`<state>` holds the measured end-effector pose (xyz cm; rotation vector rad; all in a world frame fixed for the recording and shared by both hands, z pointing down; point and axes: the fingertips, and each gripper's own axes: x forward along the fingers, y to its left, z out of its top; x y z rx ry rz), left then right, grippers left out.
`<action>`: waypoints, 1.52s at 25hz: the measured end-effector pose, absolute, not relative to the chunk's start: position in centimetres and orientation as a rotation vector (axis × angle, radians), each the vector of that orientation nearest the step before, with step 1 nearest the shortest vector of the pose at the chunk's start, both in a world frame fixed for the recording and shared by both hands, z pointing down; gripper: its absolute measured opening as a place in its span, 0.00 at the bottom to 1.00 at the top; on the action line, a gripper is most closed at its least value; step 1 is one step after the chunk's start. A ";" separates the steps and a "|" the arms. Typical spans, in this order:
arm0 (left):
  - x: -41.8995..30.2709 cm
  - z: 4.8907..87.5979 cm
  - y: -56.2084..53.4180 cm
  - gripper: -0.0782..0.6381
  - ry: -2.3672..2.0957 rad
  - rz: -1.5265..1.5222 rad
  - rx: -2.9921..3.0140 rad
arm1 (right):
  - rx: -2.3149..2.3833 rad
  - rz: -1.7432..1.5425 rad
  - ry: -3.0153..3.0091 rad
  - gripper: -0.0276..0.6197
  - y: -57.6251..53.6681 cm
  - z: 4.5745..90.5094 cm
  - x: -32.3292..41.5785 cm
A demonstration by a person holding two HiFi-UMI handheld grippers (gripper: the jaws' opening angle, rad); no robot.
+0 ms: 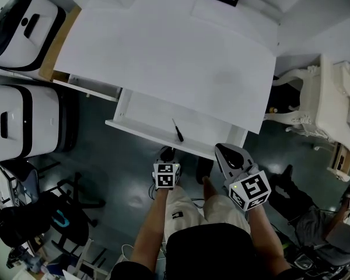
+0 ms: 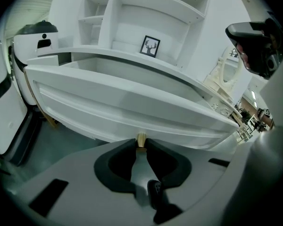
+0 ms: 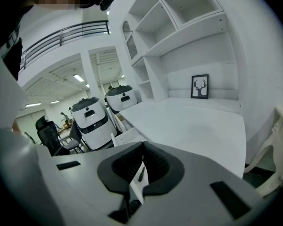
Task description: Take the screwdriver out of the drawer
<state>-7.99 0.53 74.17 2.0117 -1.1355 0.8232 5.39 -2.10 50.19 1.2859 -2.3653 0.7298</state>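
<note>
Jaws: left gripper (image 2: 141,143) clamps drawer knob (image 2: 141,138), right gripper (image 3: 142,151) shut empty; screwdriver (image 1: 178,130) lies handle toward drawer front (image 1: 157,136).

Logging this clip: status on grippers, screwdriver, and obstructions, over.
Left gripper shut on drawer knob, drawer open. Right gripper shut, empty. Screwdriver lying in drawer, untouched. Nothing covering it.

The left gripper (image 2: 140,146) clamps a small brass knob (image 2: 141,138) — on the white drawer front (image 2: 132,108).
</note>
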 end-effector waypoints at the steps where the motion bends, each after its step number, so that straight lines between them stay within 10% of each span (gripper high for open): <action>1: -8.1 74.2 0.8 0.22 -1.137 0.825 2.007 | 1.276 0.727 -2.368 0.07 -2.1 50.2 5.1; 38: -12.4 62.1 5.9 0.14 -1.232 0.615 2.049 | 0.893 0.641 -2.321 0.07 -3.8 54.6 -3.1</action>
